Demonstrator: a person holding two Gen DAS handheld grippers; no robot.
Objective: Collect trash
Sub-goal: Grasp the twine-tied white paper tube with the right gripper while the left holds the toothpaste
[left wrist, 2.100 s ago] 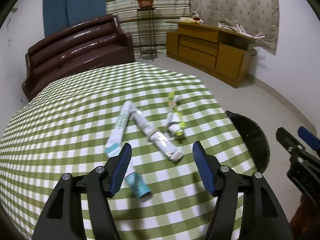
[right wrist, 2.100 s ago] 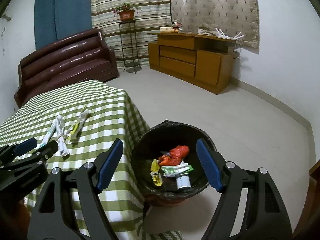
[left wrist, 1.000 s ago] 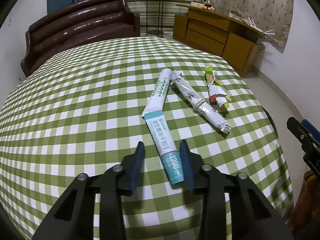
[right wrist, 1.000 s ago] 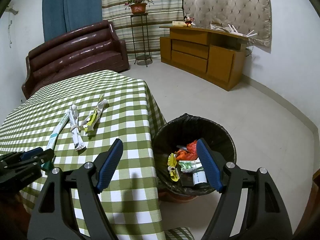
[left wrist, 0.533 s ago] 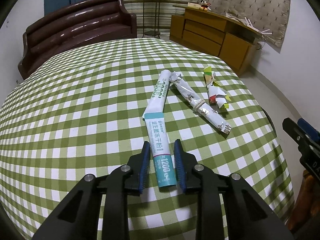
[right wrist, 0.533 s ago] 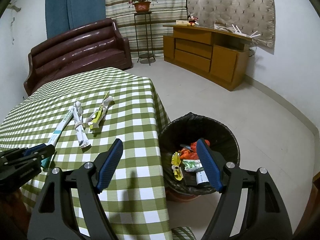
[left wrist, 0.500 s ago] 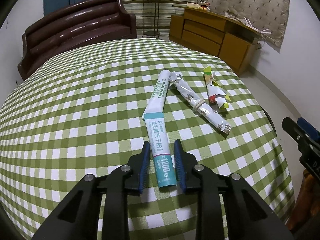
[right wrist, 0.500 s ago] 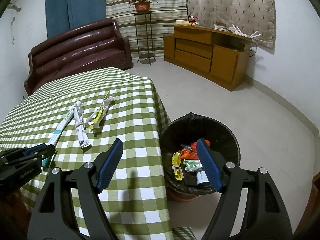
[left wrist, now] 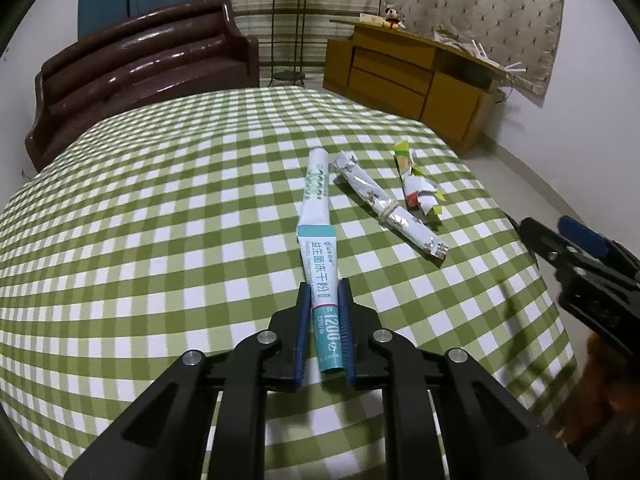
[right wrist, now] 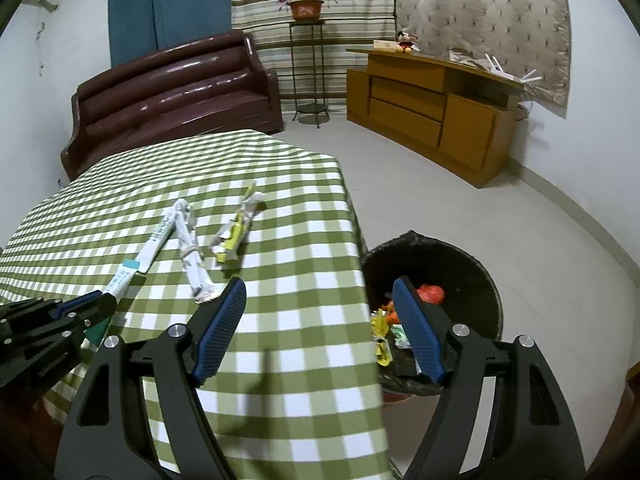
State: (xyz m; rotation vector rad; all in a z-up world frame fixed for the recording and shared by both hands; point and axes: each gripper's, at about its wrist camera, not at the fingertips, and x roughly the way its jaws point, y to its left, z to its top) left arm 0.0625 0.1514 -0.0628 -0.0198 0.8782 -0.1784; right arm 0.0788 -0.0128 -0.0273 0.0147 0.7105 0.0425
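You closed the left gripper (left wrist: 325,312) over the last moment until its blue pads clamped the near end of the teal-and-white sachet (left wrist: 319,240), which still lay flat on the green checked tablecloth (left wrist: 160,240) beside the foil wrapper (left wrist: 386,208) and the yellow wrapper (left wrist: 416,188). That meant the pick was made and, by my reading, only the lift and the carry to the black bin (right wrist: 472,264) just off the table's edge remained for this piece. Your right gripper (right wrist: 316,324) stayed wide open and empty over the table edge, so the other two wrappers were still yours to collect.
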